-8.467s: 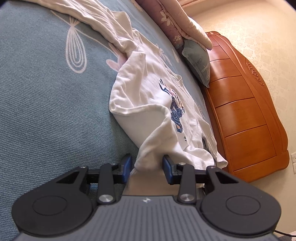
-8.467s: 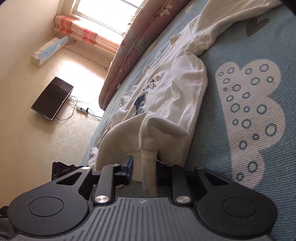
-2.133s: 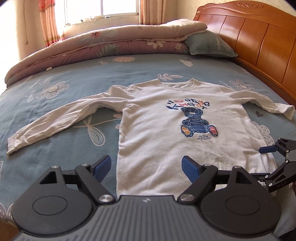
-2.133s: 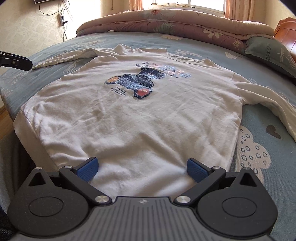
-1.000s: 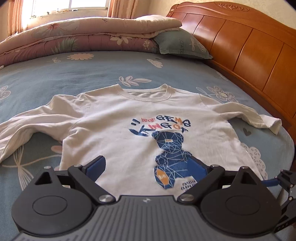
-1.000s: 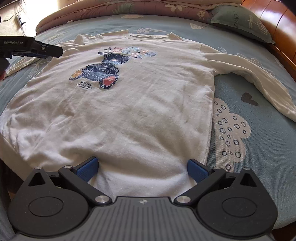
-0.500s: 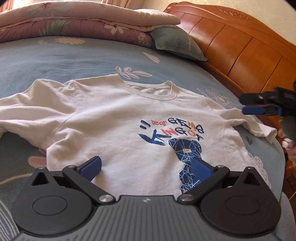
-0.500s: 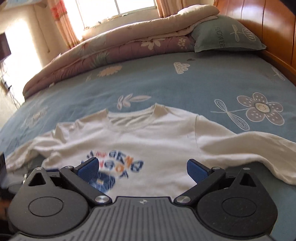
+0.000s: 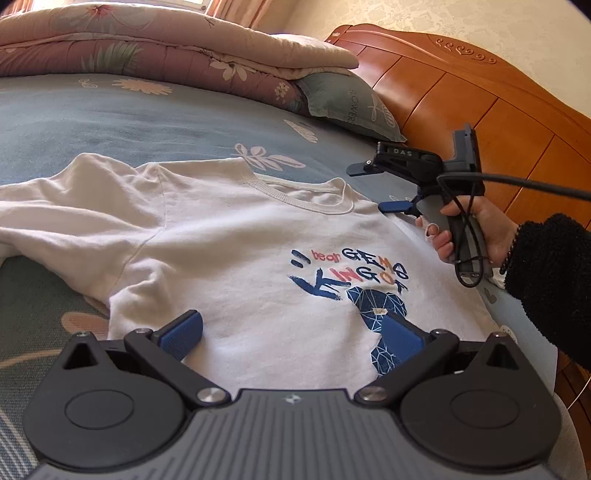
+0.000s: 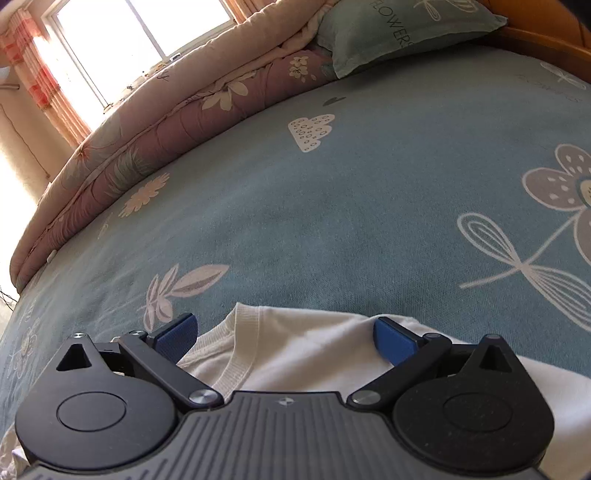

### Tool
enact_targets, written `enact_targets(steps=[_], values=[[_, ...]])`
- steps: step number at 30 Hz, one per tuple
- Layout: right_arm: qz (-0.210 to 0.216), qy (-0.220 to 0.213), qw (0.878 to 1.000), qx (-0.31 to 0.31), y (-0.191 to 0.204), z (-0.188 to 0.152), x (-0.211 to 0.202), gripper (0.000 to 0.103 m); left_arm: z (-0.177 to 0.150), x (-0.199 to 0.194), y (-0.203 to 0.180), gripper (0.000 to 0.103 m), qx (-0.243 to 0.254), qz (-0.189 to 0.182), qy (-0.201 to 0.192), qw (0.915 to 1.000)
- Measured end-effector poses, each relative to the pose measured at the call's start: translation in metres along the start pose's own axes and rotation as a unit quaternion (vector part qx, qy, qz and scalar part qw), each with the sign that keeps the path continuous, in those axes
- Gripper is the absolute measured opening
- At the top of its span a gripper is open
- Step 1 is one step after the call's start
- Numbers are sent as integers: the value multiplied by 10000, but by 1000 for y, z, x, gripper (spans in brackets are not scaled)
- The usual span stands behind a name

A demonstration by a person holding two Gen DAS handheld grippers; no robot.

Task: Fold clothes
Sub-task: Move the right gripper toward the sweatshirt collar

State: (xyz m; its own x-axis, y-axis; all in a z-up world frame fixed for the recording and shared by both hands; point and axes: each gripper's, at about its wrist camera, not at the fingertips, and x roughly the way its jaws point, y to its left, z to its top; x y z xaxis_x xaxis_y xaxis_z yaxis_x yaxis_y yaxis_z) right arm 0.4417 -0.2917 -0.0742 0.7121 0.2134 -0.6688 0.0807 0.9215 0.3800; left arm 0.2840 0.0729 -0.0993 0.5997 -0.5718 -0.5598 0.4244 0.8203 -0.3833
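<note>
White cotton, print up — the shirt point(image 9: 229, 266) is spread flat on the blue bedspread point(image 9: 110, 122). The right gripper point(image 9: 373, 186) is held spread over the shoulder by the collar point(image 10: 240, 354); the left gripper point(image 9: 291, 334), spread, hovers mid-chest. A shoulder pinch seems due — one layer only.

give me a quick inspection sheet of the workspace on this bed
surface: blue patterned bedsheet, mostly bare.
job's things: white long-sleeved shirt with bear print spread flat, front up, not yet folded.
clutter: folded floral quilt and grey-green pillow at the far edge.
grippers: left gripper open above the chest; right gripper open at the collar.
cables: black cable from the right gripper.
surroundings: orange wooden headboard, bright window.
</note>
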Motion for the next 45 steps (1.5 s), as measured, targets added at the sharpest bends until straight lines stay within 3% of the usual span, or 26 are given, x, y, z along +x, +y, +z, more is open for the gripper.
enact_targets(steps=[4, 8, 14, 19, 23, 27, 33, 38, 45], values=[[-398, 281, 9970, -601, 28, 6, 0, 103, 3, -4, -7, 102, 136, 94, 189, 9997], [131, 636, 9919, -1093, 84, -5, -23, 103, 5, -18, -18, 102, 574, 193, 317, 9977], [440, 1464, 9775, -1455, 158, -31, -7, 103, 8, -44, -18, 102, 1104, 355, 264, 9929], [1, 2106, 9552, -2078, 199, -66, 29, 103, 2, -36, -13, 102, 1201, 165, 508, 9913], [-493, 1731, 9471, -2657, 221, -71, 49, 103, -1, -25, -13, 102, 1248, 242, 689, 9895], [-507, 1356, 9595, -2418, 228, -56, 76, 103, -4, -24, -11, 102, 1200, 192, 701, 9901], [-438, 984, 9599, -2590, 241, -46, 91, 103, -6, -23, -9, 102, 1110, 114, 697, 9913], [35, 692, 9717, -2257, 220, -29, 32, 103, -4, -28, -11, 102, 1080, 62, 571, 9925], [108, 641, 9784, -1960, 144, -26, -73, 103, -6, -34, -35, 102, 1286, -479, 397, 9897]])
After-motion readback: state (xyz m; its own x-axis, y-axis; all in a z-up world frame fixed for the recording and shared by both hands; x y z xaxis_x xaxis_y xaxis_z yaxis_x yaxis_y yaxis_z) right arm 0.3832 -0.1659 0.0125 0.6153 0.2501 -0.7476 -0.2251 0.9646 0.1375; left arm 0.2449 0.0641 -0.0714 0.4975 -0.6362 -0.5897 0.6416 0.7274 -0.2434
